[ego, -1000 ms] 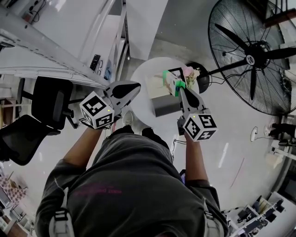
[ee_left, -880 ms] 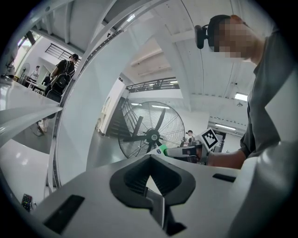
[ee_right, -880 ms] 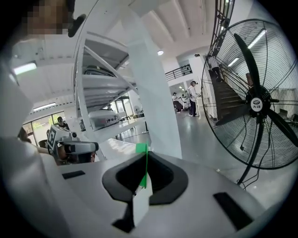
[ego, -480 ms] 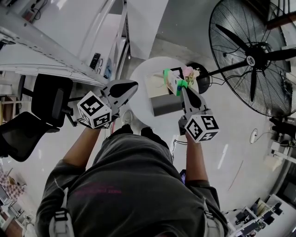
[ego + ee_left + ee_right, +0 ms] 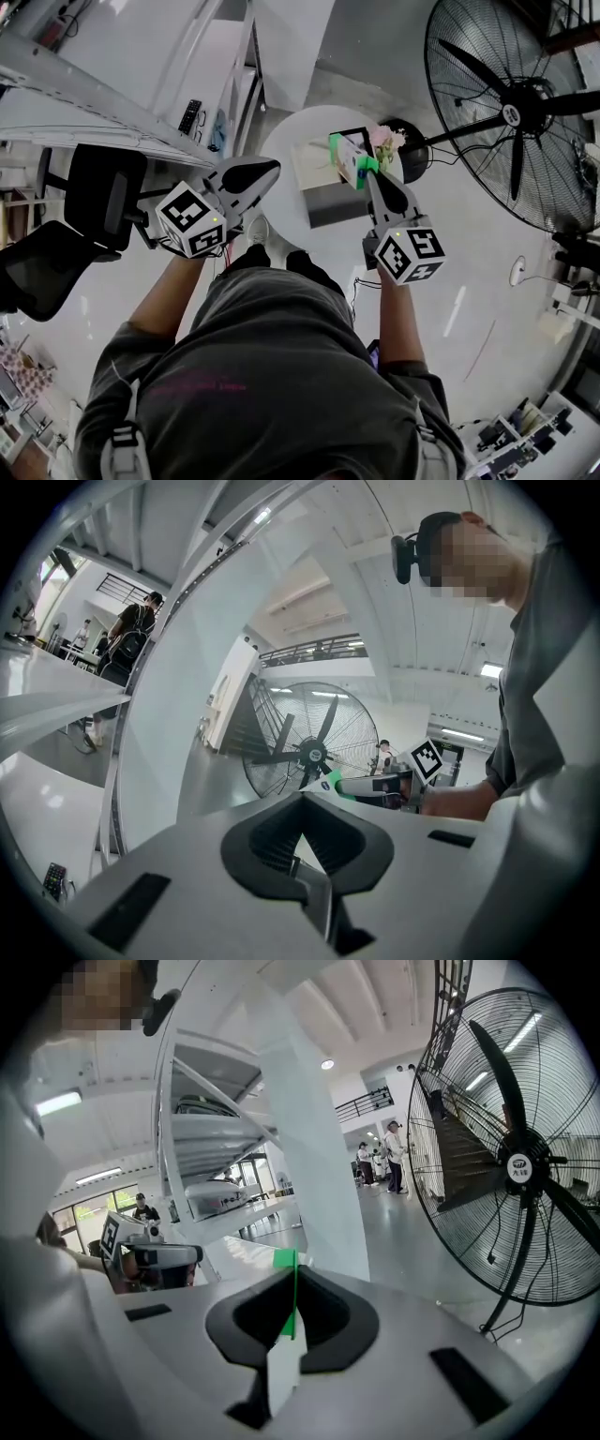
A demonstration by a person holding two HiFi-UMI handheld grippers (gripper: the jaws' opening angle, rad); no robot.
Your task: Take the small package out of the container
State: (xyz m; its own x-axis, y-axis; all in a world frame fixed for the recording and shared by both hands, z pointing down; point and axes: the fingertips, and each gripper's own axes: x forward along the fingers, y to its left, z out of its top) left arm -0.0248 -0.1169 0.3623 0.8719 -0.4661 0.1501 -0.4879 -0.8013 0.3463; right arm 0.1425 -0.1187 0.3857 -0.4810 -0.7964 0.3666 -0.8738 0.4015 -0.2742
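Green and white, the small package point(image 5: 284, 1361) looks thin, light and easy to bend, so the right gripper point(image 5: 364, 176), clamped on its edge above the grey container point(image 5: 328, 208) on the round table point(image 5: 281, 187), needs only gentle pressure, while the left gripper point(image 5: 302, 855) is closed on nothing.

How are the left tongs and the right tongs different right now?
The right tongs pinch the small package, which is green and white; the left tongs are shut on nothing. The right tongs reach out above the container on the round table; the left tongs hang near the table's left edge, away from the container. Both are closed.
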